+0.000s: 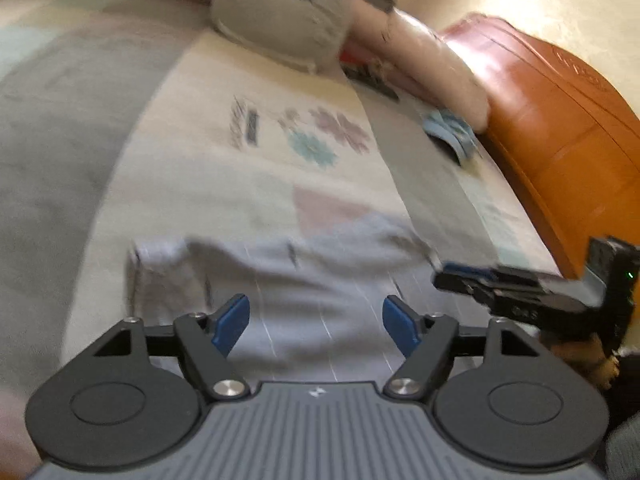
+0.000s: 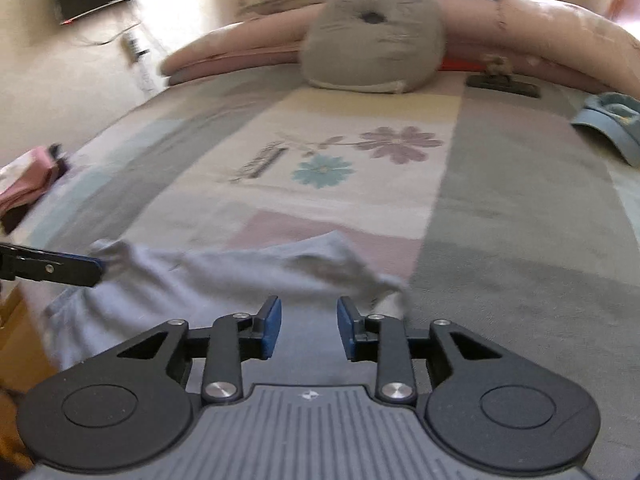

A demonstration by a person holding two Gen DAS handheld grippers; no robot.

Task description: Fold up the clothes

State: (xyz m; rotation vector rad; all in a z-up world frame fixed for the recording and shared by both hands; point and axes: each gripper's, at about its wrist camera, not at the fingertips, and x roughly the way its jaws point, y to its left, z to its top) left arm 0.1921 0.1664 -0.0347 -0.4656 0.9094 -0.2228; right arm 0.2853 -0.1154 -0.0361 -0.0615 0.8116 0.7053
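A pale grey garment [image 1: 288,280] lies crumpled on the bedspread, close in front of both grippers. My left gripper [image 1: 316,320] hangs over its middle with the blue pads [image 1: 234,322] wide apart and nothing between them. In the right wrist view the garment [image 2: 224,280] stretches from left to right. My right gripper [image 2: 308,328] is open above its near edge, pads apart with only the cloth below them. The right gripper [image 1: 444,274] shows side-on at the garment's right corner. The left gripper [image 2: 96,268] reaches the cloth's left corner.
A patchwork bedspread [image 2: 500,200] with flower prints covers the bed. A grey cat-face cushion [image 2: 372,40] and pink pillows [image 2: 540,36] lie at the far end. A blue cap [image 2: 612,124] sits right, folded pink clothes [image 2: 28,184] left. An orange wooden bed frame [image 1: 560,128] borders the bed.
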